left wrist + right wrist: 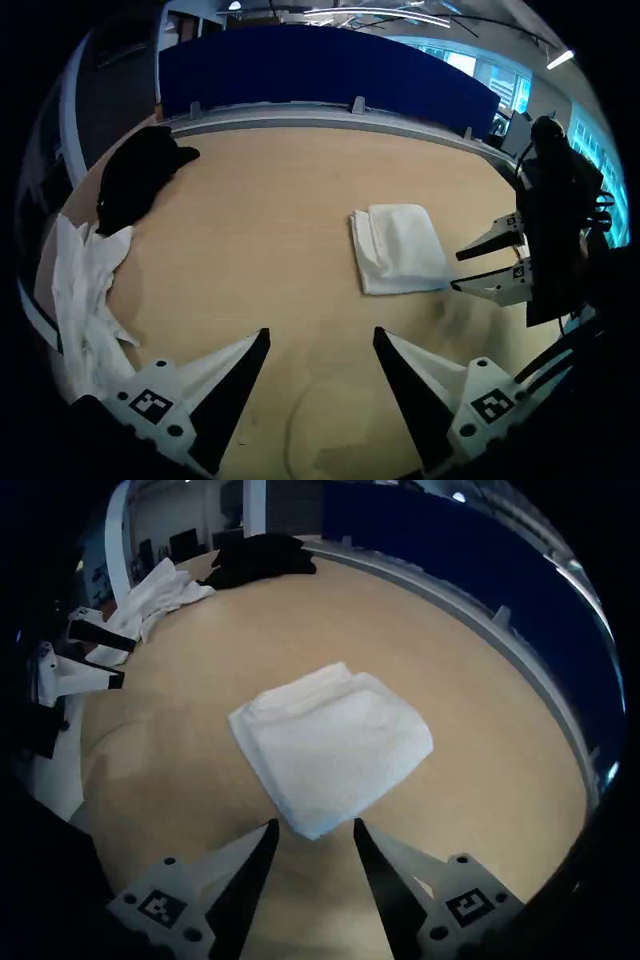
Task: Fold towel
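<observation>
Fingers of the left gripper [320, 330] are spread wide, and nothing is held between them; bare wood is seen in the gap. The fingers of the right gripper [316, 822] are open too, but less wide, and nothing is gripped by them. The white, fluffy terry towel [332, 748] is laid flat near the middle of the pale wooden tabletop [480, 800], folded into a thick, neat pad. One corner of the pad is pointed at the gap between the right fingers and is just at their tips; whether it is touched cannot be told. In the left gripper view the right gripper is seen just beside the towel's edge, and the left gripper is well apart from it.

The task is judged to be done or almost done; one more fold may be wanted.

Harm could be done from here. If only the top layer is pinched at that corner, the pad could be pulled open and the folds lost. If the corner is dragged and not lifted, the whole pad could be slid and skewed on the smooth wood. If the thick stack is grabbed with the fingers set too narrow, it could be pushed away rather than caught. A crumpled white cloth [88, 296] and a lumpy black cloth [136, 180] are seen at the far end of the tabletop, well apart, so no snag is expected there.
</observation>
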A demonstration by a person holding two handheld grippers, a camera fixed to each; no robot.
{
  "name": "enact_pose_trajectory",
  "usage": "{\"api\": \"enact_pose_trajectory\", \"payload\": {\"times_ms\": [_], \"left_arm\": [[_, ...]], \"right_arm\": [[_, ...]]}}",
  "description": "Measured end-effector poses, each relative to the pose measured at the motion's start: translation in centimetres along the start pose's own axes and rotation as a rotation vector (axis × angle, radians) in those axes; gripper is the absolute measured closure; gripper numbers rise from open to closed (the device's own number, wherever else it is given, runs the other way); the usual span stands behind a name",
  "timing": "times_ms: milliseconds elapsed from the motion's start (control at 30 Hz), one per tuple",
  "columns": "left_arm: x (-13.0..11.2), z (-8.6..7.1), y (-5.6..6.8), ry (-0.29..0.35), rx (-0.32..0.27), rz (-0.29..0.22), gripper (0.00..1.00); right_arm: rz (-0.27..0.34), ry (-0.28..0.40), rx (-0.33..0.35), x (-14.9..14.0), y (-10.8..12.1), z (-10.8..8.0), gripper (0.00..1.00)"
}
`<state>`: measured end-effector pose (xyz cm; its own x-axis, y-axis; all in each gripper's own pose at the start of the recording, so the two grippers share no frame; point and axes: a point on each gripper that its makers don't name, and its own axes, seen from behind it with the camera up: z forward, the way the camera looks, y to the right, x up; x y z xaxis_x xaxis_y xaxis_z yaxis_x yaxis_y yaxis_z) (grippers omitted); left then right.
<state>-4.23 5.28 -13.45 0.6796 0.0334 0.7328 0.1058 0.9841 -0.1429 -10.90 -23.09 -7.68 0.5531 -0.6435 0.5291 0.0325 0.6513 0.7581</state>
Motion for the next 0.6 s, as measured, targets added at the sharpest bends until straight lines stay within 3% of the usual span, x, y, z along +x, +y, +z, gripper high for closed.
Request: {"api": "enact_pose_trajectory", "payload": {"times_ms": [433, 600], "left_arm": [[-0.6, -0.2, -0.2, -0.002, 0.002, -0.007, 0.04], [-0.7, -0.2, -0.3, -0.002, 0.003, -0.005, 0.04]], "right_arm": [[0.047, -0.019, -0.001, -1.4, -0.2, 1.3, 0.36], [0.057, -0.02, 0.001, -1.4, -0.3, 1.7, 0.46]]}}
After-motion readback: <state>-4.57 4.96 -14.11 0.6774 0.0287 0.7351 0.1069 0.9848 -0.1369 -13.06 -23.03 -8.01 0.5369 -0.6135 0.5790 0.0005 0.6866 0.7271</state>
